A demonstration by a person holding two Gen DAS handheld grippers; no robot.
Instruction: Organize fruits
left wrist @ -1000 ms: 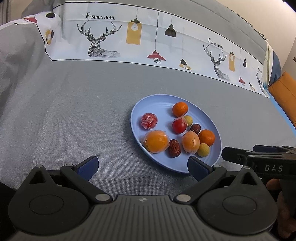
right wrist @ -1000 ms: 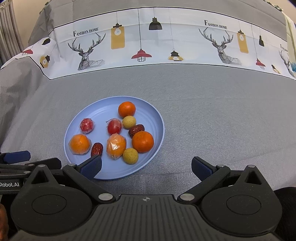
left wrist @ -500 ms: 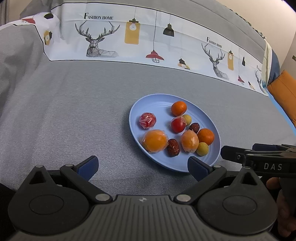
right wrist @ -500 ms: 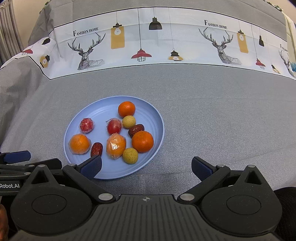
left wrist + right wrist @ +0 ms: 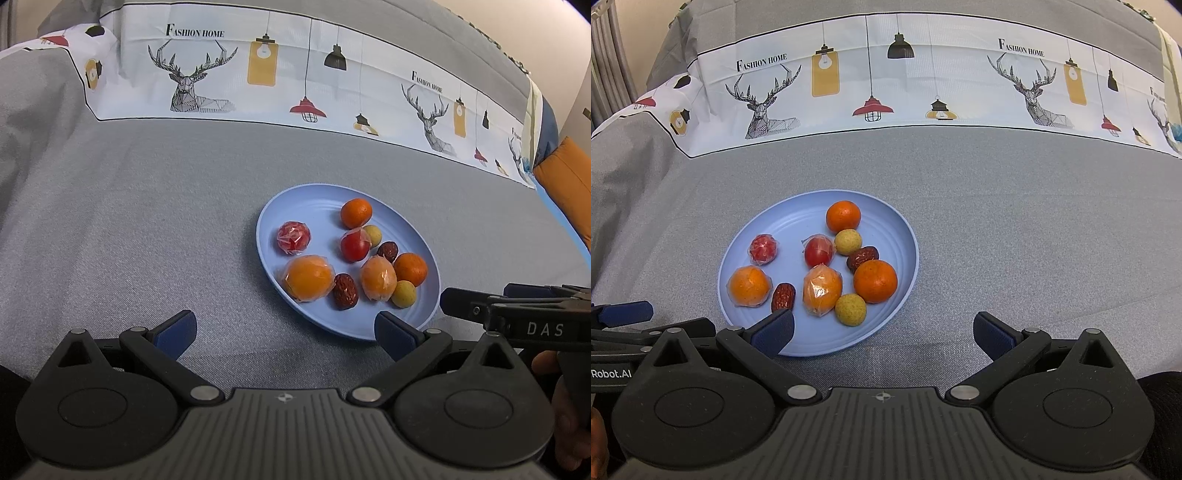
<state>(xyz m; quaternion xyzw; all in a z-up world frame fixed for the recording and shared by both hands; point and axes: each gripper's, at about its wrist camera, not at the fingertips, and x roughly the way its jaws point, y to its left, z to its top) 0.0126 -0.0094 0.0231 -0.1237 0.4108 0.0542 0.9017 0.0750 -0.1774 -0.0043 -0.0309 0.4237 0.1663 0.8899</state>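
Fruits (image 5: 827, 273) heaped on blue plate (image 5: 798, 343) at lower centre-left of right view, on grey tabletop (image 5: 1015, 229); both tools spread wide, empty; right tool (image 5: 882, 330) nearer, left tool (image 5: 284, 330) offset leftward.

A plate (image 5: 908, 236) lies on the cloth-covered desk (image 5: 1015, 229), left of centre in the right wrist view. On it, one orange (image 5: 843, 216) sits at the back, another (image 5: 875, 281) toward the right; two wrapped oranges (image 5: 749, 286) lie at the front — a date (image 5: 783, 296) between them. Both claws flank the plate's near edge.
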